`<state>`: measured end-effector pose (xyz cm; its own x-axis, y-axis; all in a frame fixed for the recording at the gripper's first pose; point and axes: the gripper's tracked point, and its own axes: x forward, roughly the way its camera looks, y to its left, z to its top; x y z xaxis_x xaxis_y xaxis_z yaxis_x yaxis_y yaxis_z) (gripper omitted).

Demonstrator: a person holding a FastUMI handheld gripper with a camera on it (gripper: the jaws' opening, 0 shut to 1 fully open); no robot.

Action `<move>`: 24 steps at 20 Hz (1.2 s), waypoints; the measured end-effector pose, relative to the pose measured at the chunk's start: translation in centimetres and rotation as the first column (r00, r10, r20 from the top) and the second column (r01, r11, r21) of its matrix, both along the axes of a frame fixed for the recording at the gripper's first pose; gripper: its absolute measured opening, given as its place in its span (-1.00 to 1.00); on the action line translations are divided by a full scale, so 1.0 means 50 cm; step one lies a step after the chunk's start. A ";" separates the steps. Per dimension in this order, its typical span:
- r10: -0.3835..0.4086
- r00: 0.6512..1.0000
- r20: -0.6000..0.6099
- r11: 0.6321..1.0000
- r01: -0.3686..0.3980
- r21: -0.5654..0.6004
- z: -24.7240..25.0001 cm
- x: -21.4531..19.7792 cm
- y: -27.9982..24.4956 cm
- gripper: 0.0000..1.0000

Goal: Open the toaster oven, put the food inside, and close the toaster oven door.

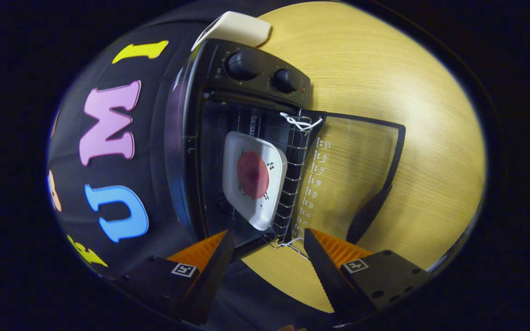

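The view is rolled on its side. A black toaster oven (228, 82) with two knobs stands on a light wooden table (407, 92), its glass door (352, 170) folded fully down and its black handle (368, 214) at the outer edge. Inside, on the wire rack (292, 184), rests a white square plate (253, 177) carrying a round reddish slice of food (252, 174). My gripper (269, 246) is open, with nothing between its orange-backed fingers (214, 262). The fingertips sit just short of the rack's front edge, and the plate lies just beyond them.
A white, rounded object (235, 28) lies behind the oven on the table. The black cloth wall (108, 207) runs close behind the oven. Bare tabletop stretches beyond the open door.
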<state>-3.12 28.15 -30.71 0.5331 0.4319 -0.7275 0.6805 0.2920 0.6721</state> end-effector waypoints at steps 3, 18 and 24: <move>0.208 0.972 0.106 0.974 -0.196 -0.113 0.023 -0.028 -0.015 0.98; 0.827 0.555 -0.091 0.368 -0.656 -0.659 -0.143 -0.222 -0.080 0.98; 0.811 0.561 -0.164 0.341 -0.682 -0.647 -0.201 -0.211 -0.054 0.98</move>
<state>-13.65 25.44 -40.76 0.3458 0.2339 -0.9087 -0.1321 0.9709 0.1997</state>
